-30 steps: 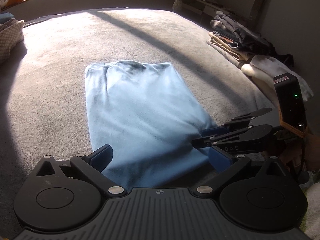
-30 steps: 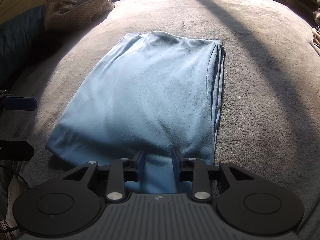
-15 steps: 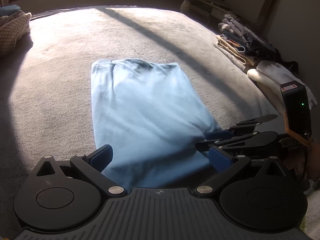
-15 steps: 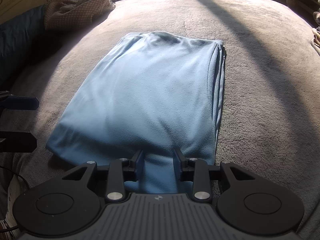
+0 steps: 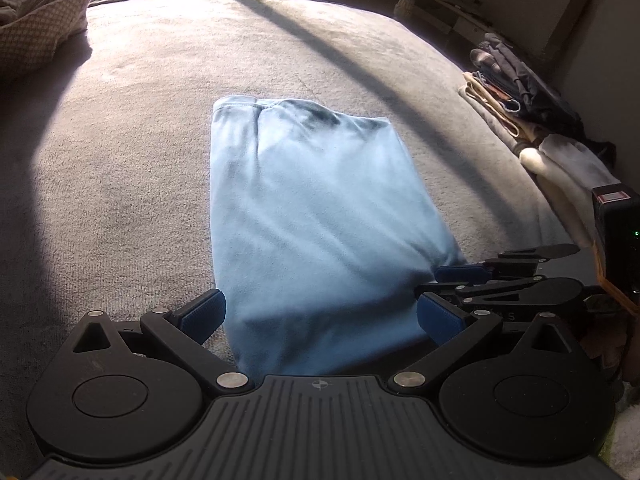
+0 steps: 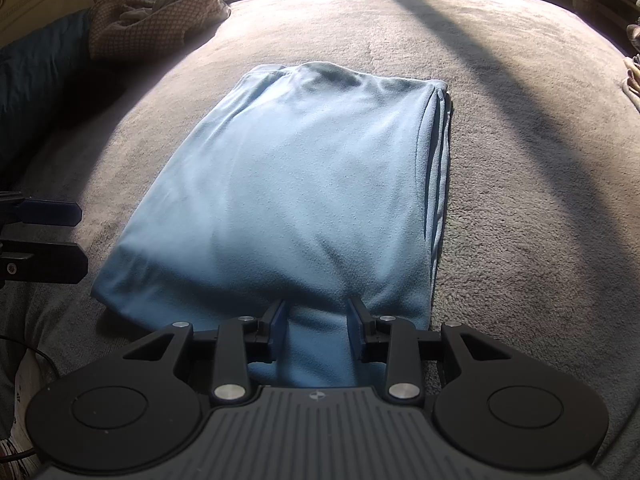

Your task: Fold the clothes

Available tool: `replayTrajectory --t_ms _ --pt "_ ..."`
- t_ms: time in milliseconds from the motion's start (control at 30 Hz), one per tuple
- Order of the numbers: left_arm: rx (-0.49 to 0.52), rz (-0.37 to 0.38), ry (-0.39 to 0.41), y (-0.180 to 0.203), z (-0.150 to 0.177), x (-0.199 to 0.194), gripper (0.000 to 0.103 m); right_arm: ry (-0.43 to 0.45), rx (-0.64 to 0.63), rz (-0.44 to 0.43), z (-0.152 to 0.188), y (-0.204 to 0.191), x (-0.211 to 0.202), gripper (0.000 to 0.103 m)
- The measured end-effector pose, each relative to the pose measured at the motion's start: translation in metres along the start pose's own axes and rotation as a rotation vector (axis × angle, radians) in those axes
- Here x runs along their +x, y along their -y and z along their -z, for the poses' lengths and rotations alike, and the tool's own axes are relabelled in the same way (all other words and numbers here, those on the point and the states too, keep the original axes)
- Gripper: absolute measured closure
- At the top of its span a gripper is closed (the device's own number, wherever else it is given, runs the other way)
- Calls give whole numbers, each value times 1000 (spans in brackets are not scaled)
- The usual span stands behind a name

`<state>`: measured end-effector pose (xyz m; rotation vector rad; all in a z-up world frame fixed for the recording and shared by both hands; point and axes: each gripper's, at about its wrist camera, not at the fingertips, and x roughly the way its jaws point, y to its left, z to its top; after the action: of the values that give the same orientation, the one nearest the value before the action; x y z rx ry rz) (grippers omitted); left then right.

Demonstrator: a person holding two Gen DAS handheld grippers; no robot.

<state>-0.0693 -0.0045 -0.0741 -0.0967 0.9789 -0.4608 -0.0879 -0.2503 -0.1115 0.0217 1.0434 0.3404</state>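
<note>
Both grippers sit at the near hem of the folded light-blue garment (image 6: 296,184), its long axis running away across the grey bed (image 6: 520,128) (sunlit); right gripper (image 6: 316,320) pinches that hem, left gripper (image 5: 320,316) spread wide.

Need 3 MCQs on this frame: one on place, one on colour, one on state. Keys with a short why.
1. Where is the pile of folded clothes on the bed?
A. at the far left corner
B. at the right edge
C. on the floor

2. What colour is the garment spread on the bed?
A. light blue
B. white
C. red

3. How does the left tool stand?
A. shut on the garment
B. open wide
C. shut on nothing

B: the pile lines the bed's right edge in the left wrist view.
A: the cloth is pale blue in both views.
B: its fingers stand far apart, either side of the garment's near end.
</note>
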Motion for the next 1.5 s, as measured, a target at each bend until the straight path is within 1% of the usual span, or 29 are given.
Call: replayTrajectory --t_ms 400,1500 --pt "-20 6 -15 -5 0 1 0 0 -1 1 1 0 -1 66" --pt "-9 -14 -24 -6 3 5 0 0 -3 4 1 -2 0 65"
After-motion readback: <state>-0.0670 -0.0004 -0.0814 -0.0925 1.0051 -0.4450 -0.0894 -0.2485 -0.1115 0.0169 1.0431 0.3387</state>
